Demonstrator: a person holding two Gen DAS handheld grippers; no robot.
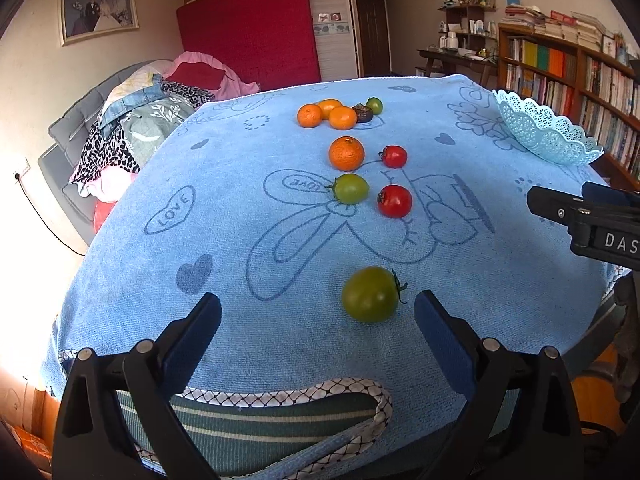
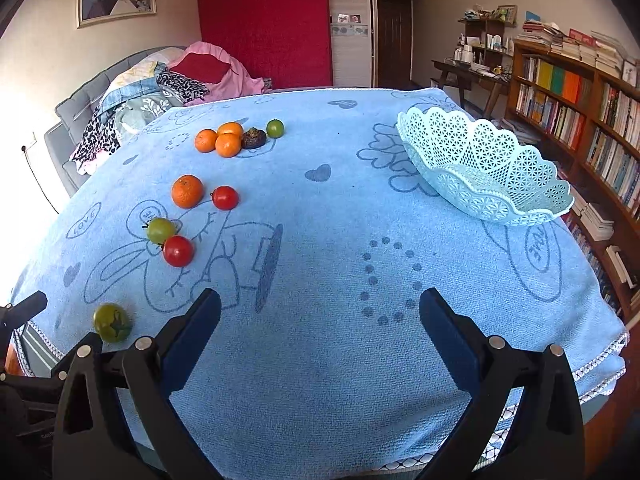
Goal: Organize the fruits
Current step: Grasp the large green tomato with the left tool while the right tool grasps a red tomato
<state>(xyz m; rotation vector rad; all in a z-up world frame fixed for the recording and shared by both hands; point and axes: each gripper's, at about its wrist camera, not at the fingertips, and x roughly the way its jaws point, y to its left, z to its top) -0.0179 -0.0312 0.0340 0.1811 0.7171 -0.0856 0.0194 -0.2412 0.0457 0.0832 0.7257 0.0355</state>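
Hovering wide – left claw (image 1: 318,314) near green tomato (image 1: 370,294); right claw (image 2: 320,310) wide – basket (image 2: 486,170) empty

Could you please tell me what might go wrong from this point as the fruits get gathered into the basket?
1. The near green tomato lies close to the towel's front edge; a nudge from the open left tongs could roll it off.
2. The light basket sits tilted near the right edge; a dropped fruit may tip or slide it.
3. The far oranges touch, so picking one may scatter the others.
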